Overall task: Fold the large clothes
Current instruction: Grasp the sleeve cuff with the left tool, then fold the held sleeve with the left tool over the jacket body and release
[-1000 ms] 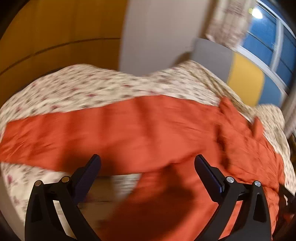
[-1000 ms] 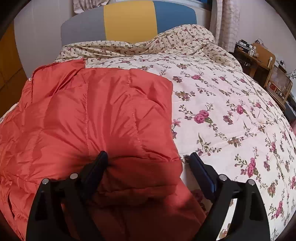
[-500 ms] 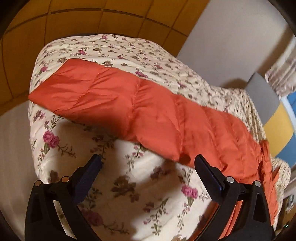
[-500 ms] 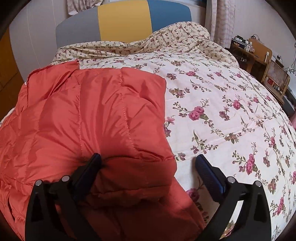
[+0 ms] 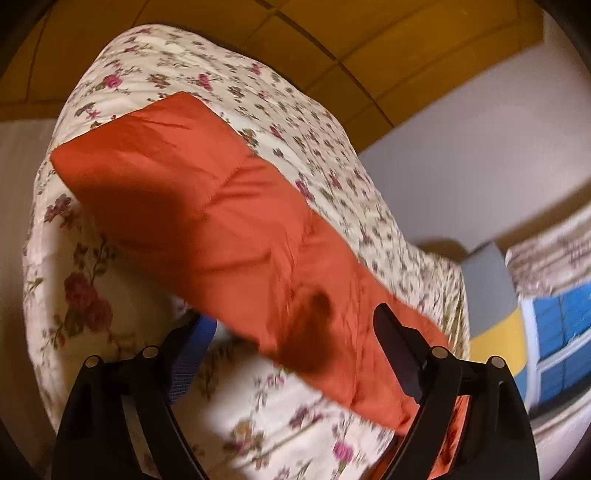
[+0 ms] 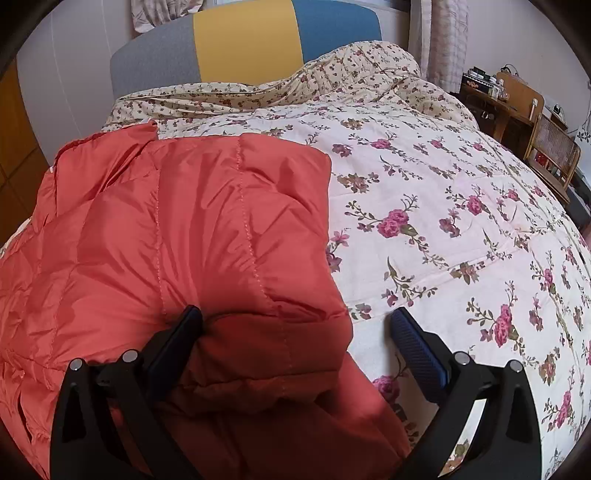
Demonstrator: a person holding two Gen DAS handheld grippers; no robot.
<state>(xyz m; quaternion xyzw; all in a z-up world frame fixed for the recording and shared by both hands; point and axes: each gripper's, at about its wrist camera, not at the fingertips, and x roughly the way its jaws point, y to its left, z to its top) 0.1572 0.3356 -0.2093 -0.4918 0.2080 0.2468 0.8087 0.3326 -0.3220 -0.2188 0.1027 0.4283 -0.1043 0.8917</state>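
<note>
A large orange padded jacket (image 6: 184,229) lies on the left half of a bed with a floral quilt (image 6: 443,240). Its body is folded into a thick bundle. My right gripper (image 6: 295,315) stands open over the bundle's near right corner; the left finger touches the fabric and the right finger hangs over bare quilt. In the left wrist view a long orange sleeve (image 5: 207,206) stretches across the quilt (image 5: 92,295) to the bed's corner. My left gripper (image 5: 291,321) straddles the sleeve near its root. Its jaws are closing with the sleeve between them, and the pads do not press on it.
A grey, yellow and blue headboard (image 6: 251,40) stands at the far end of the bed. A wooden desk (image 6: 491,99) and a chair (image 6: 554,151) stand at the right. Yellow wall panels (image 5: 332,29) rise behind the bed's corner.
The left gripper has swung over and rolled, from the jacket's body to the stretched sleeve, which now lies between its narrowing jaws. The right gripper has stayed put, its jaws slightly wider.
</note>
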